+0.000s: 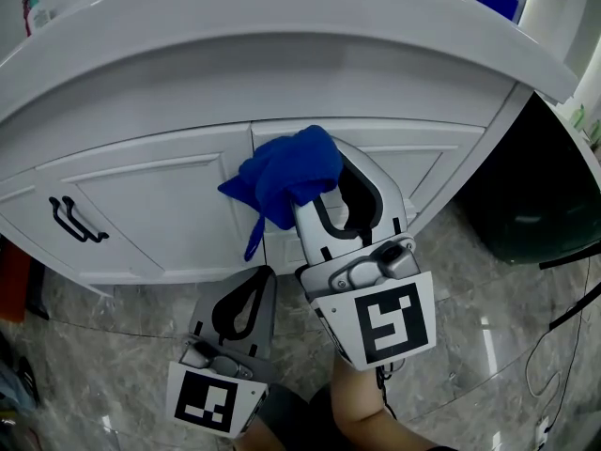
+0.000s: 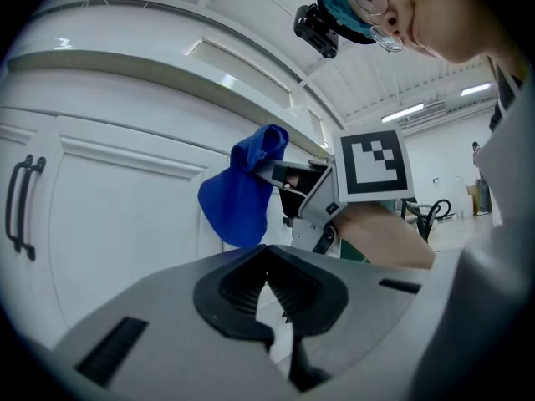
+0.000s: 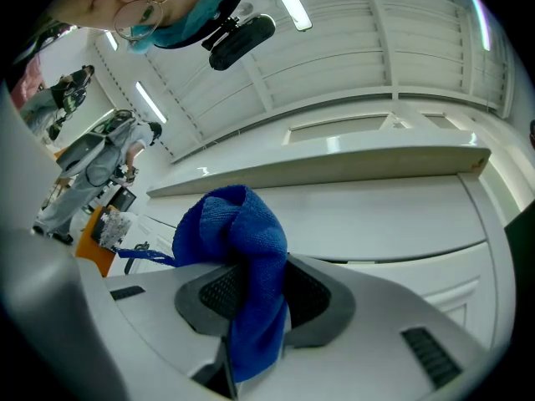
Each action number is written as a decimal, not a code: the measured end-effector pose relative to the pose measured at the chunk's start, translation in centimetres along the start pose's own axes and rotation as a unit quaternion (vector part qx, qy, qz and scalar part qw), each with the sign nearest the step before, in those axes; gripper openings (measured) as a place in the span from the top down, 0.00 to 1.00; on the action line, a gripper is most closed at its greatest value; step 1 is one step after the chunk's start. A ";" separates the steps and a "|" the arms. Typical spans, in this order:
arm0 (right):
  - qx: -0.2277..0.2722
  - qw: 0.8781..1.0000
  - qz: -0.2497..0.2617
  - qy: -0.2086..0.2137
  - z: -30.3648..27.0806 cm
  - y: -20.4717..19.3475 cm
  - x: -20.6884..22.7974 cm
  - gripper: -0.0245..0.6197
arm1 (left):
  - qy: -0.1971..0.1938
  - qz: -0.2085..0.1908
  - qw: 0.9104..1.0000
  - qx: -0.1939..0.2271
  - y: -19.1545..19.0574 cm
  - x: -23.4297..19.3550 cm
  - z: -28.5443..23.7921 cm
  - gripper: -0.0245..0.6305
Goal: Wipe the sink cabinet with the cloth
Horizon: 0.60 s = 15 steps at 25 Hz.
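**Head view, with both gripper views.** One cloth (image 1: 286, 172), blue, of soft looped microfibre and bunched into rounded folds, lies at the centre of the frame against the front of the sink cabinet (image 1: 169, 205). A thin tail of it hangs down.

The cabinet is glossy white, with a curved, overhanging top edge and flat panelled doors. A black bow handle (image 1: 75, 222) sits at centre left.

Two grippers are in view, both of smooth grey plastic with black ribbed pads. Each carries one cube with black-and-white square markers.

The right gripper (image 1: 317, 194) reaches up and forward from lower centre. Its jaws are clenched on the cloth, which fills the space between the pads and spills over their tips.

The left gripper (image 1: 267, 275) rests lower and left of it, well short of the doors. It points up at them, its toothed jaws closed together with nothing between them.

The floor (image 1: 113, 346) is grey veined tile.
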State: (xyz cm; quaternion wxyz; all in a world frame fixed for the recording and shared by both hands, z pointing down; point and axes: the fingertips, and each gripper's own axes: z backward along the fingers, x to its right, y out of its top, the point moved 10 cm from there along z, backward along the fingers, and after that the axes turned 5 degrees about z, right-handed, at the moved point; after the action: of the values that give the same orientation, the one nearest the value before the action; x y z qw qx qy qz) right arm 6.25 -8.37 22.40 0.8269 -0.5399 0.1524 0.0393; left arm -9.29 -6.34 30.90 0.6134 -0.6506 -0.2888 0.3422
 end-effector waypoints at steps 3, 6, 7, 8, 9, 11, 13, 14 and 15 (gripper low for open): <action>0.005 1.000 0.016 -0.004 0.3 0.0 0.8 0.78 | 0.003 0.017 1.000 0.009 0.2 0.5 -0.2 0.96; 0.009 1.000 0.021 -0.010 0.6 0.0 1.4 0.78 | -0.001 0.014 1.000 0.006 0.3 0.8 -0.4 0.96; 0.009 1.000 0.020 -0.013 0.7 -0.1 1.6 0.78 | -0.002 0.013 1.000 0.006 0.3 0.9 -0.4 0.96; 0.010 1.000 0.018 -0.015 0.8 -0.1 1.8 0.78 | -0.002 0.012 1.000 0.005 0.3 1.0 -0.5 0.96; 0.011 1.000 0.016 -0.017 0.9 -0.1 1.9 0.78 | -0.002 0.011 1.000 0.005 0.3 1.1 -0.5 0.96; 0.012 1.000 0.014 -0.021 1.1 -0.2 2.3 0.78 | -0.002 0.011 1.000 0.004 0.3 1.2 -0.6 0.96; 0.013 1.000 0.012 -0.024 1.2 -0.3 2.5 0.78 | -0.002 0.010 1.000 0.004 0.3 1.2 -0.6 0.96; 0.013 1.000 0.011 -0.026 1.3 -0.3 2.7 0.78 | -0.002 0.009 1.000 0.004 0.3 1.3 -0.6 0.96; 0.013 0.999 0.011 -0.028 1.4 -0.3 2.8 0.78 | -0.003 0.008 1.000 0.003 0.3 1.3 -0.6 0.96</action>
State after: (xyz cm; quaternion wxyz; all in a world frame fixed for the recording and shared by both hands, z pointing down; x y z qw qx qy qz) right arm 9.31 -7.56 22.38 0.8373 -0.5262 0.1356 0.0610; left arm -8.01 -5.69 30.49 0.6119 -0.6499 -0.2842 0.3499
